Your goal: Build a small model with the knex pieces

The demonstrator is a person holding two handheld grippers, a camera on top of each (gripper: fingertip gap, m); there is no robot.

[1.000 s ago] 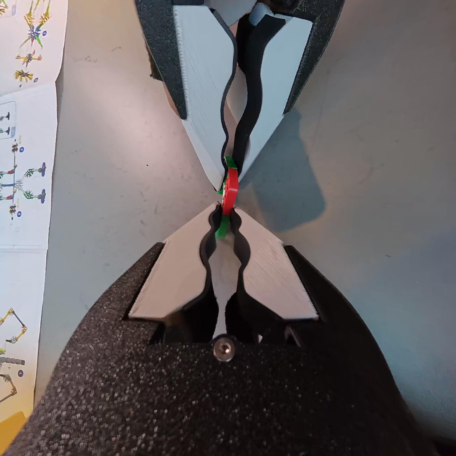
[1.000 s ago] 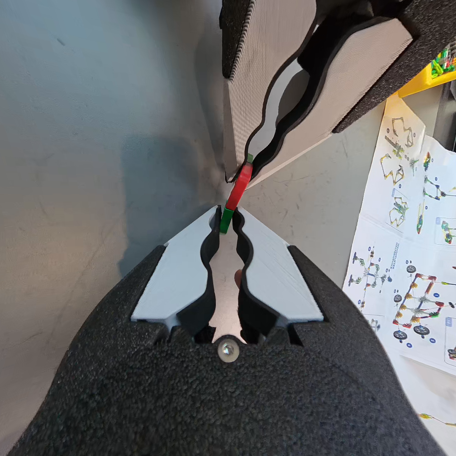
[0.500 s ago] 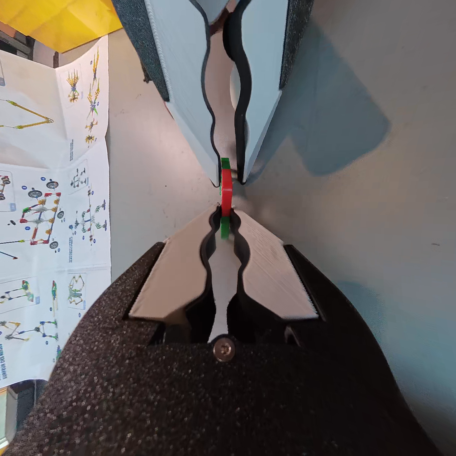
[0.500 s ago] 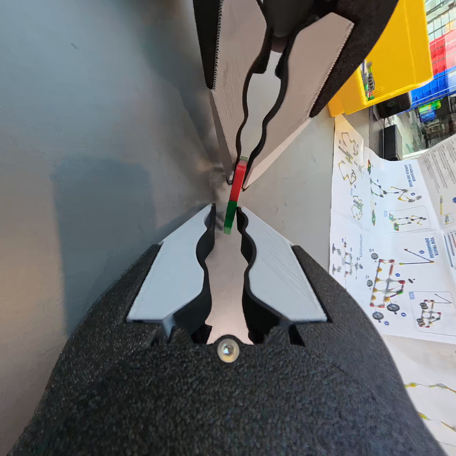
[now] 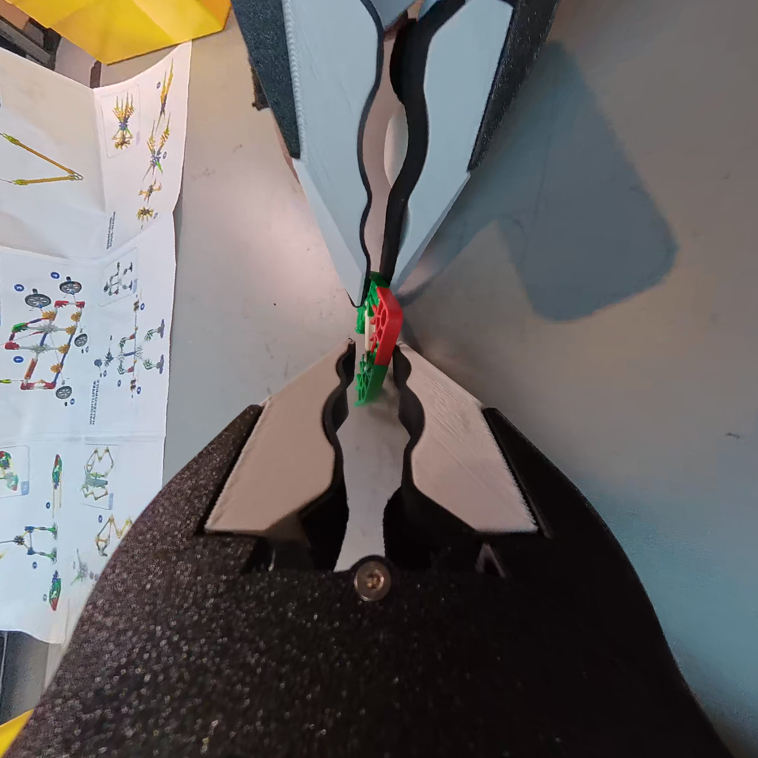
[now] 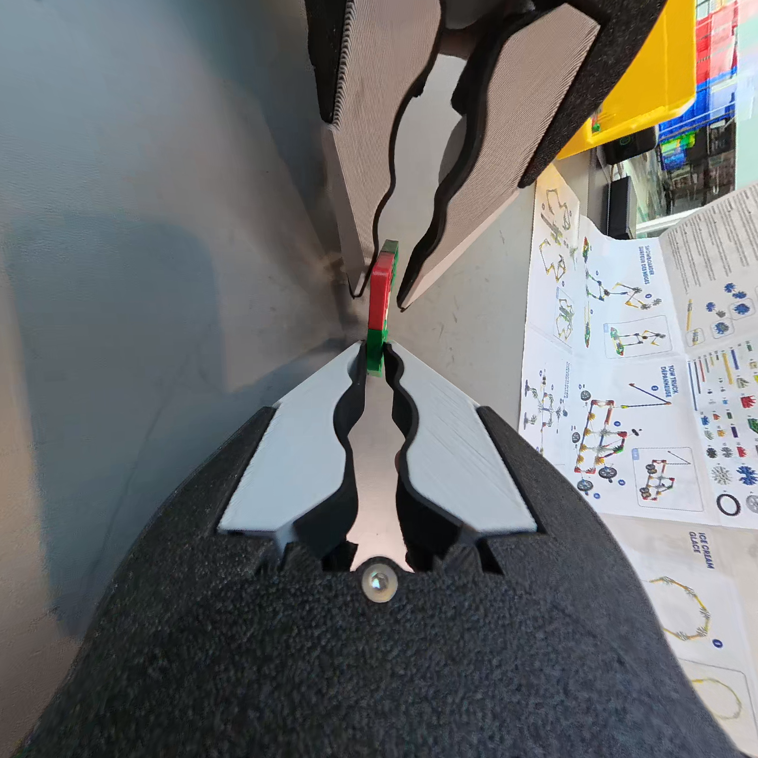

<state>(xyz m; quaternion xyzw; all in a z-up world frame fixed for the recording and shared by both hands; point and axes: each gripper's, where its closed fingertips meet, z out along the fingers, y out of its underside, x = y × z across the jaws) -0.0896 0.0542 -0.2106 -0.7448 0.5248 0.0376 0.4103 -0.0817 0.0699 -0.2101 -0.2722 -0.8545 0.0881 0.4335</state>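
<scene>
A small flat assembly of a red connector (image 5: 387, 324) and green connectors (image 5: 369, 381), with a bit of white between them, hangs above the grey table (image 5: 594, 430). My left gripper (image 5: 374, 346) is open, and the assembly's lower green end stands in the gap close to its right finger. My right gripper (image 5: 374, 289) comes in from the far side and is shut on the other green end. In the right wrist view my right gripper (image 6: 374, 345) pinches the green end (image 6: 375, 352). The red connector (image 6: 379, 295) runs up between the open left gripper (image 6: 378, 300).
A folded white instruction sheet (image 5: 82, 328) lies on the table left of the grippers; it also shows in the right wrist view (image 6: 635, 369). A yellow bin (image 5: 123, 24) stands beyond it, also seen in the right wrist view (image 6: 656, 82). Coloured crates (image 6: 713, 41) stand behind. The tips of both grippers are at nearly the same place.
My left gripper has opened and let go of the assembly, which now tilts a little. My right gripper stays shut on it.
</scene>
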